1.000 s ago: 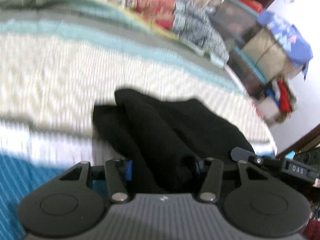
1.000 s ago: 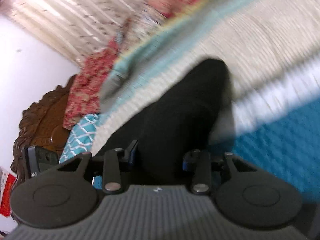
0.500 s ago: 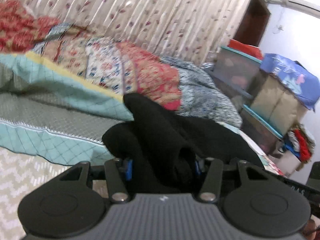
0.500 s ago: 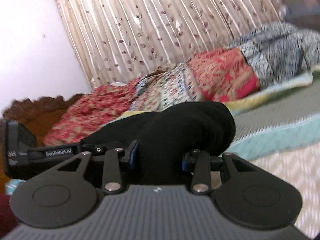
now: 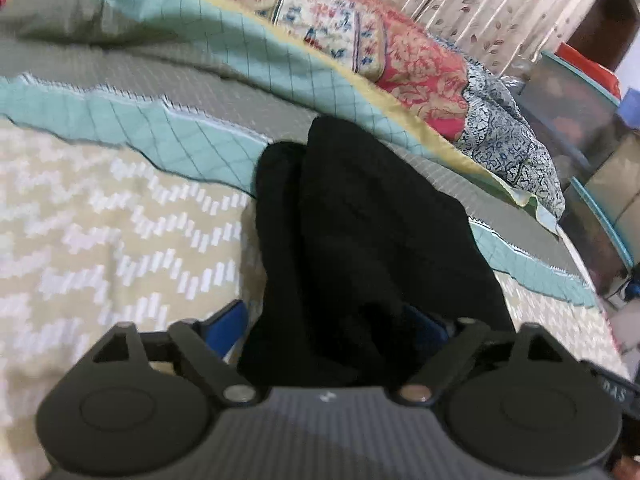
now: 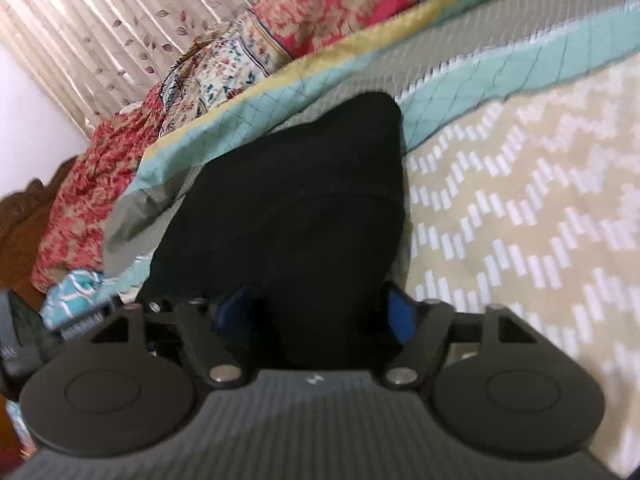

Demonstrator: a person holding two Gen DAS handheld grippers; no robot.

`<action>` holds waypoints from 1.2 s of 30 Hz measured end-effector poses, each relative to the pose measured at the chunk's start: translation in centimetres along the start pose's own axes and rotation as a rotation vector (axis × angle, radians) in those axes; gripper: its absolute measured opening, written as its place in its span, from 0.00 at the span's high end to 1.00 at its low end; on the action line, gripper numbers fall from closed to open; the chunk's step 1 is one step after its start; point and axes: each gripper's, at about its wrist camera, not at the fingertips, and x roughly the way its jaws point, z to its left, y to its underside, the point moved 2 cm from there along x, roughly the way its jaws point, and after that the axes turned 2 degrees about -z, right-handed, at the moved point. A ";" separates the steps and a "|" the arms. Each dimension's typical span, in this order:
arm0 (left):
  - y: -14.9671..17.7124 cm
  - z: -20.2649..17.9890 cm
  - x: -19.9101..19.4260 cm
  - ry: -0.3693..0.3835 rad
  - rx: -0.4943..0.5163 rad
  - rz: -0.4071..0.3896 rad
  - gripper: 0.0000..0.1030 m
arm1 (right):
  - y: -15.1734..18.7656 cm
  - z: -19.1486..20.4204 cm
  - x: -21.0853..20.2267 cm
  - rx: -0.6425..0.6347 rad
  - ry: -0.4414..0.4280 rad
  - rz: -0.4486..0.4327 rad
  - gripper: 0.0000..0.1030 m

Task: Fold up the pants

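On the left, our left gripper is opening, the soft black fabric pants still bunched between its pads on the beige zigzag bedspread. Our right gripper is opening too, cloth between. We reckon they're light, floppy and unslippery; best pinch a thick hem or waistband edge.
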 end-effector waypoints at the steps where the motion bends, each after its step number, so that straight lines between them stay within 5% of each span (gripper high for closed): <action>1: 0.3 -0.2 -0.8 -0.016 0.012 -0.004 0.10 | 0.5 0.5 -0.6 -0.018 0.013 -0.004 0.26; 11: 6.5 -1.1 -9.1 -0.094 0.091 0.035 0.02 | 6.8 5.1 -6.2 -0.140 0.135 0.033 0.26; 19: 9.5 -1.5 -14.7 -0.082 0.086 0.017 0.00 | 10.1 7.3 -9.4 -0.129 0.128 0.094 0.26; 27: 11.2 -1.9 -18.2 -0.102 0.123 0.013 0.00 | 14.3 10.4 -12.0 -0.275 0.109 0.204 0.26; 31: 11.8 -2.2 -19.2 -0.144 0.150 0.016 0.00 | 14.4 11.1 -14.0 -0.334 0.161 0.113 0.26; 36: 12.2 -3.5 -20.5 -0.186 0.195 -0.020 0.00 | 12.1 10.0 -16.2 -0.235 0.195 -0.038 0.19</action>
